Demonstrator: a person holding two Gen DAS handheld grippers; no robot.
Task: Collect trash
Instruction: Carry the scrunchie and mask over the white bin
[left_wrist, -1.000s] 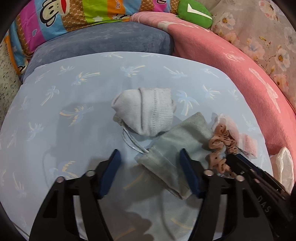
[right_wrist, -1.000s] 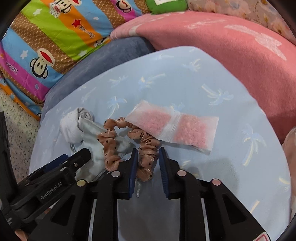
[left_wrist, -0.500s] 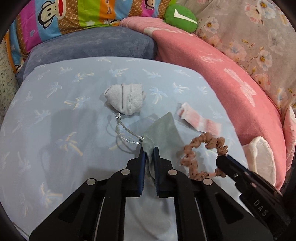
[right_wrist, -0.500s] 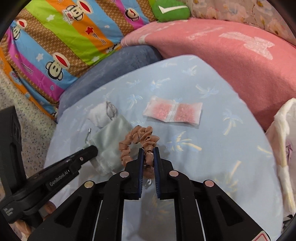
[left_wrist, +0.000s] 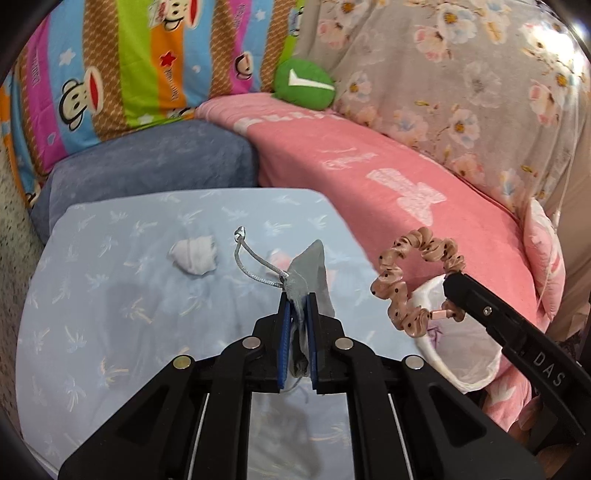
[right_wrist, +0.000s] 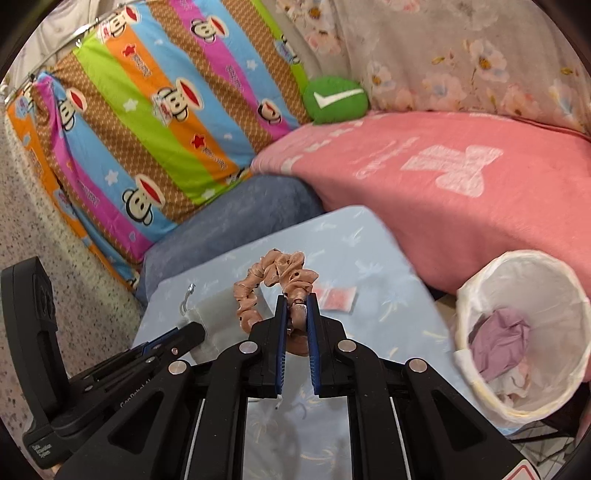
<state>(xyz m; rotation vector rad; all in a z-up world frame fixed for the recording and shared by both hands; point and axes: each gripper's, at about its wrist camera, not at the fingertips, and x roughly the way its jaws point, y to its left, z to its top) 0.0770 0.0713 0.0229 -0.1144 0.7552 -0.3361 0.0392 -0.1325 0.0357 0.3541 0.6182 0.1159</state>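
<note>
Scrunchie (right_wrist: 275, 284) pinched in my right gripper (right_wrist: 296, 306), pouch (left_wrist: 308, 273) pinched in left gripper (left_wrist: 297, 314), both short of the bin (right_wrist: 480, 280); early release would miss it.

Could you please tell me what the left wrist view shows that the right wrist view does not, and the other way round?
Only the left wrist view shows the white sock lying on the blue sheet and the left gripper shut on the grey pouch from behind.

Only the right wrist view shows inside the trash bin, with purple crumpled trash in it, and the pink packet clearly.

Both show the scrunchie held by the right gripper, the green cushion and the pink blanket.
</note>
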